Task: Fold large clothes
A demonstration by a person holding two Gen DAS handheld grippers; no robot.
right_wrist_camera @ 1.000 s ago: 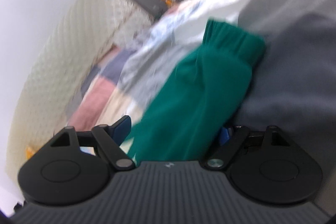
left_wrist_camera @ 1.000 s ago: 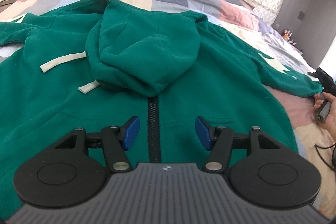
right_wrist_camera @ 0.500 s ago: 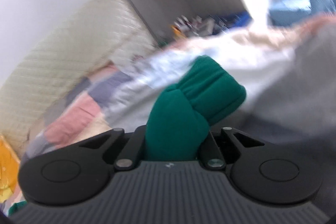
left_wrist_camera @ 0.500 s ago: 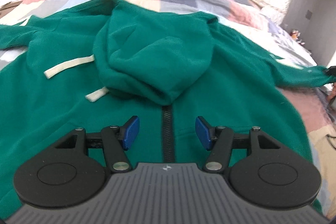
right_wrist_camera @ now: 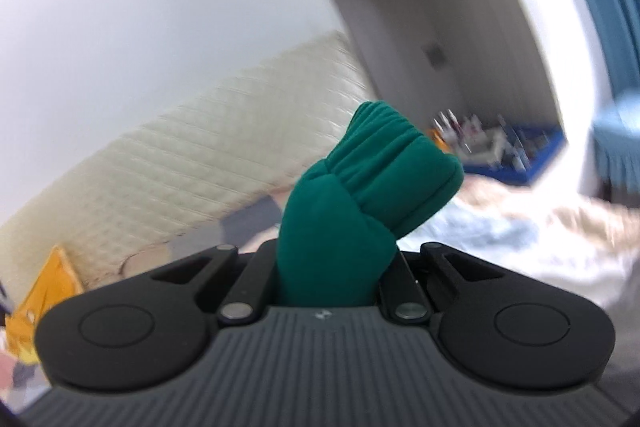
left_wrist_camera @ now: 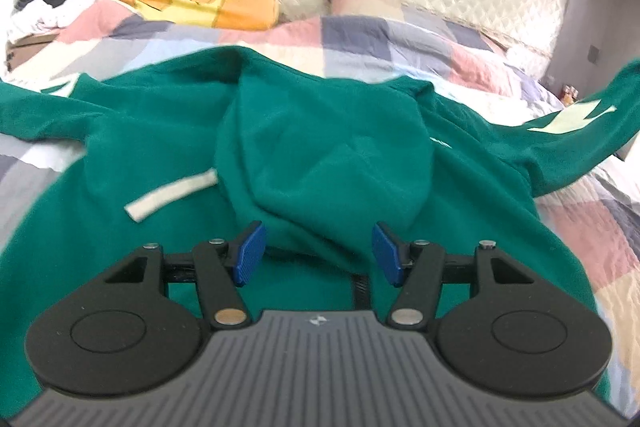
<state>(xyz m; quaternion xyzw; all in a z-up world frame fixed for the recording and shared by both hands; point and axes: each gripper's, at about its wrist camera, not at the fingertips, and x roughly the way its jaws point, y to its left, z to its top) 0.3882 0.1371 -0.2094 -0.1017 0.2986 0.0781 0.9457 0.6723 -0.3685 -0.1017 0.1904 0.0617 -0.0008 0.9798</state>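
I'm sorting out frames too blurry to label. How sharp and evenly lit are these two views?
Left wrist view: hoodie and open left gripper fairly sharp, fisheye bending at edges. Right wrist view: background motion-smeared, window side blown out; sleeve cuff in the right gripper stays readable.

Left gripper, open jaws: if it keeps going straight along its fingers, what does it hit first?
Probably the hood of the green hoodie: its lower edge sits right between and just beyond the left gripper fingertips. Depth is unclear in this fisheye view, so contact could come on the hoodie's front just beneath.
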